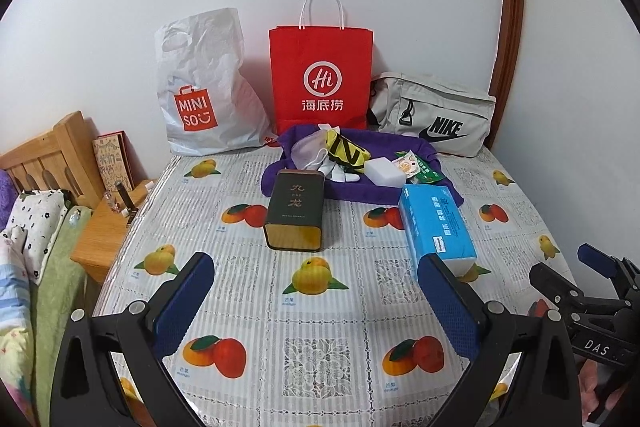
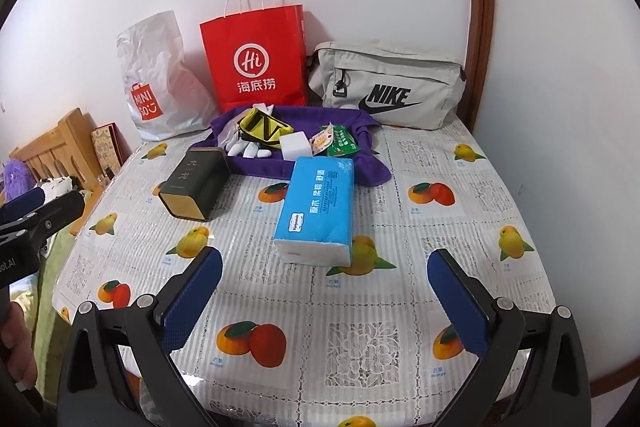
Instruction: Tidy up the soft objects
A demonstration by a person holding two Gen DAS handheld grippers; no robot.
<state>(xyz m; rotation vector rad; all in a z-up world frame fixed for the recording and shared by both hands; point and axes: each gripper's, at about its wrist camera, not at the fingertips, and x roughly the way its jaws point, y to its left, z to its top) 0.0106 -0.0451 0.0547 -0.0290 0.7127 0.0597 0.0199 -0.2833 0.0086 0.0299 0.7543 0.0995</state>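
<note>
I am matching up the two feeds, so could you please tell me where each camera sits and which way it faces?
Left wrist: on the left gripper, low over the table's near edge, facing the wall; its own open fingers show, and the right gripper at the right edge.
Right wrist: on the right gripper, further right, facing the wall; the left gripper and a hand show at left.
Shared: blue tissue pack, dark tin, red paper bag.
</note>
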